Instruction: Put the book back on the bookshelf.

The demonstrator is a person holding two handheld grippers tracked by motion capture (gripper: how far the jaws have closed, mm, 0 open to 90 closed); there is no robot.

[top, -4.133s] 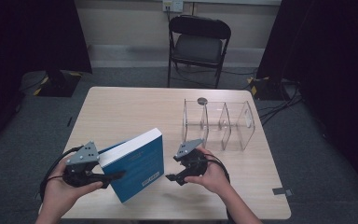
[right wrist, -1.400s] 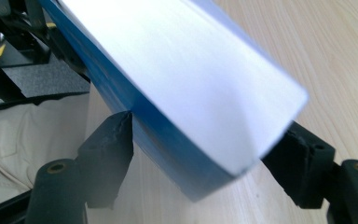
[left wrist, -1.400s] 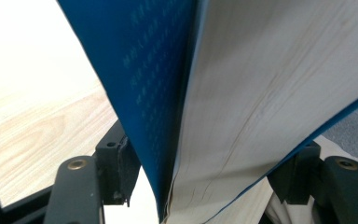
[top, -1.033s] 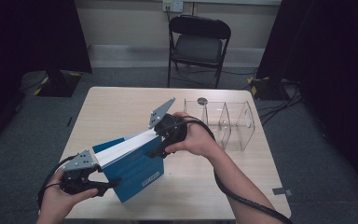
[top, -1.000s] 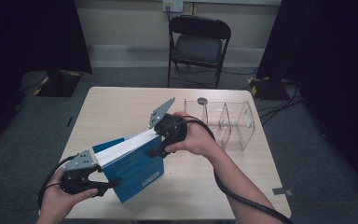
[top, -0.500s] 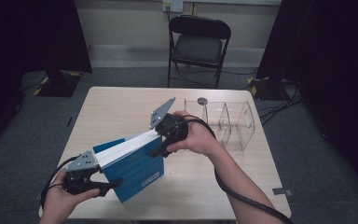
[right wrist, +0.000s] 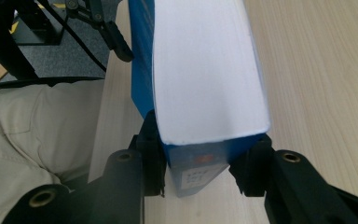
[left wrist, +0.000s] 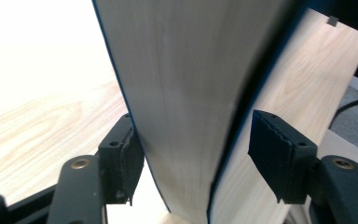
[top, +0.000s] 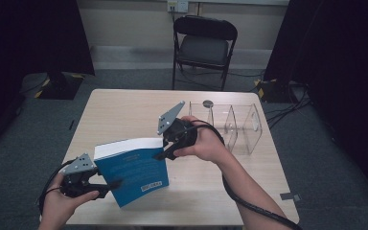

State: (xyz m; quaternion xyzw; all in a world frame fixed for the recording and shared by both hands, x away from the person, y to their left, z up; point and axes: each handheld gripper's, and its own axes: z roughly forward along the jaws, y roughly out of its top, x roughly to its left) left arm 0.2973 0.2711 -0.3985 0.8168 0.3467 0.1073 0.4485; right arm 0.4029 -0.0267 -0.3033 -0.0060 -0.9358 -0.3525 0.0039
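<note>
Two grippers (top: 112,183) (top: 160,154) on upright book (top: 134,172)

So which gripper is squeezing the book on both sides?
The right gripper, at the book's far end: its jaws have just been closing and both pads press the covers. The left gripper has one pad standing off the cover.

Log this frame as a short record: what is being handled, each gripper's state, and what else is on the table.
item: blue book, stood on edge on the table
left gripper: book between its jaws; left pad touches, right pad stands clear
right gripper: jaws have just been closing, pads now press the spine end
other: clear divided rack at the far right; small round disc behind it
</note>
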